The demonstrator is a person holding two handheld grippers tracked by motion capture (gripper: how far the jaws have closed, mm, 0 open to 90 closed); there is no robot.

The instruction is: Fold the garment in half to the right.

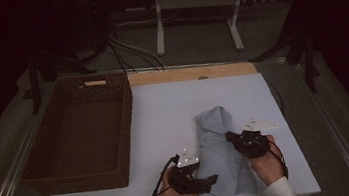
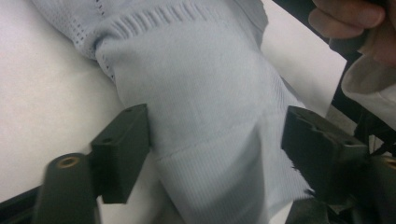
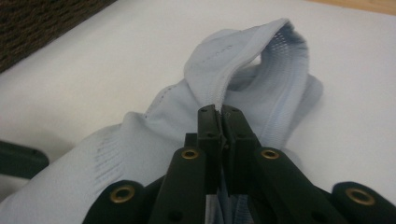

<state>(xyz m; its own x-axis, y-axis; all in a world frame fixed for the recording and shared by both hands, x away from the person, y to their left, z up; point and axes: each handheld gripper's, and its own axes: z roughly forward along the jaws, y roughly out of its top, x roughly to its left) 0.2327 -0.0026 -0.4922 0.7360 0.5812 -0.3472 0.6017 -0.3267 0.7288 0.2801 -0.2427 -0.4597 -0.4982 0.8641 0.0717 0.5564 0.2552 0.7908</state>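
— What is the high view showing you?

— I am standing at the white desk (image 1: 164, 109) with a pale blue knitted garment (image 1: 221, 142) lying bunched near its front edge. My left gripper (image 1: 208, 180) is sitting at the garment's near left side and my right gripper (image 1: 231, 136) at its right side, further up. A brown wicker basket (image 1: 34, 160) is resting on the left of the desk, apart from the cloth.

— And your left gripper view?

— My jaws are standing apart with the garment (image 2: 205, 121) running between them. The left one is lying against the cloth's edge; whether the right one is touching it I cannot tell.

— Your right gripper view?

— My right gripper (image 3: 219, 112) is clamped on a ridge of the garment (image 3: 243, 56), jaws pressed together, with the fabric rising in a fold just beyond the tips.
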